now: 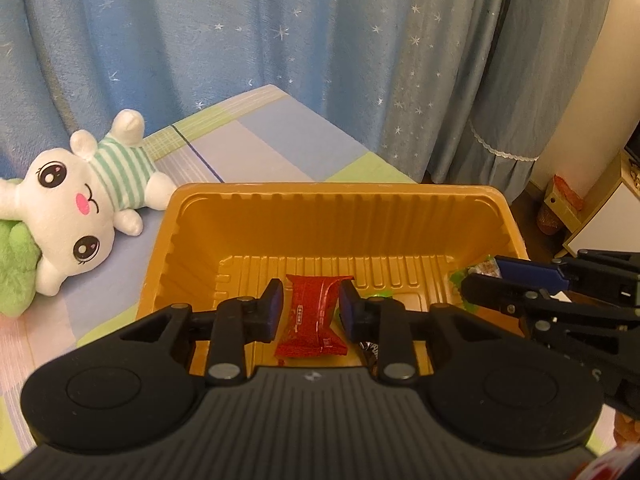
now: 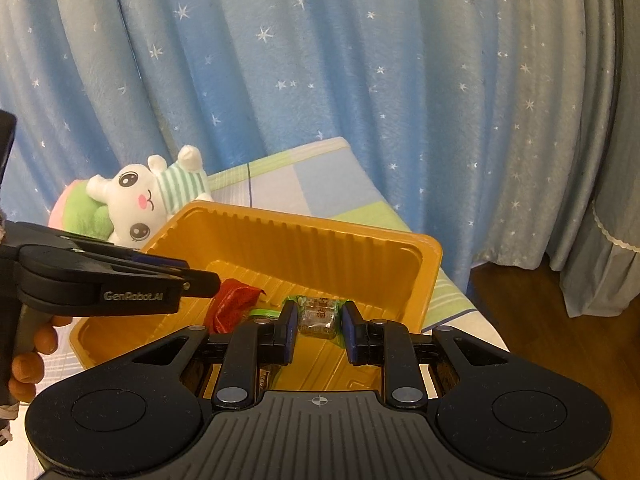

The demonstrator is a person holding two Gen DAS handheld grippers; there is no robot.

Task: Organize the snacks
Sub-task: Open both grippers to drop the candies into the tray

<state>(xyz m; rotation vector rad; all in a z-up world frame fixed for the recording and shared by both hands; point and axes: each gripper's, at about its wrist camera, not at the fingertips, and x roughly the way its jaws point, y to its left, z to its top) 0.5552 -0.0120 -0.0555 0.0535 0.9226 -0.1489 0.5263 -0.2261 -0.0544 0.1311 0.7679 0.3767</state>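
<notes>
On the far left of the patchwork-covered desk [image 1: 256, 148] lies a white plush rabbit in a green-striped shirt [image 1: 88, 196], just beside the ribbed golden plastic tray [image 1: 320, 196]. The left gripper [image 1: 310, 306] hangs over the tray's near left part, its jaws parted a little around a red foil snack packet [image 1: 310, 320] whose long axis runs near-to-far between the pads; whether the pads press it I cannot tell. To the right, the right gripper [image 2: 318, 320] has its jaws closed on a small clear-wrapped candy with green ends [image 2: 318, 316], above the tray floor. Each snack sits straight ahead of its own jaws, so probably both need only release.
</notes>
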